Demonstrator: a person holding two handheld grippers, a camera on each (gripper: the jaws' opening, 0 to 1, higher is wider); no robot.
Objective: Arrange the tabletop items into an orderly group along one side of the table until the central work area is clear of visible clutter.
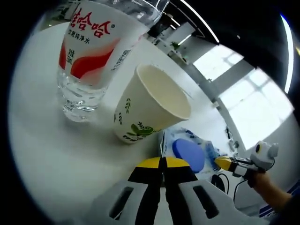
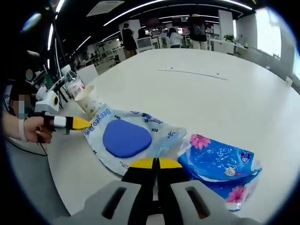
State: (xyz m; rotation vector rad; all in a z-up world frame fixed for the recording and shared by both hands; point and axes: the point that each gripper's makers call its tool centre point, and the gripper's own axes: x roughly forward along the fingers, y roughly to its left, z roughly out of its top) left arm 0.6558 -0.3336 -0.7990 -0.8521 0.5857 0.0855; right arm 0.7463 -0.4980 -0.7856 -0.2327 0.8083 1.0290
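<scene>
Left claw [image 1: 163,162] and right claw [image 2: 155,163] both closed.

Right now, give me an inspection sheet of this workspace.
Surface: white table, mostly bare in the middle.
Job's things: water bottle and paper cup upright side by side near the edge; wipes pack lying flat beside them; blue tissue pack next to it.
Clutter: nothing seen.
Grippers: left claw shut, at the wipes pack's edge; right claw shut, over the wipes pack.
Cables: dark cable beyond the table edge.
Surroundings: office, people standing far off.
</scene>
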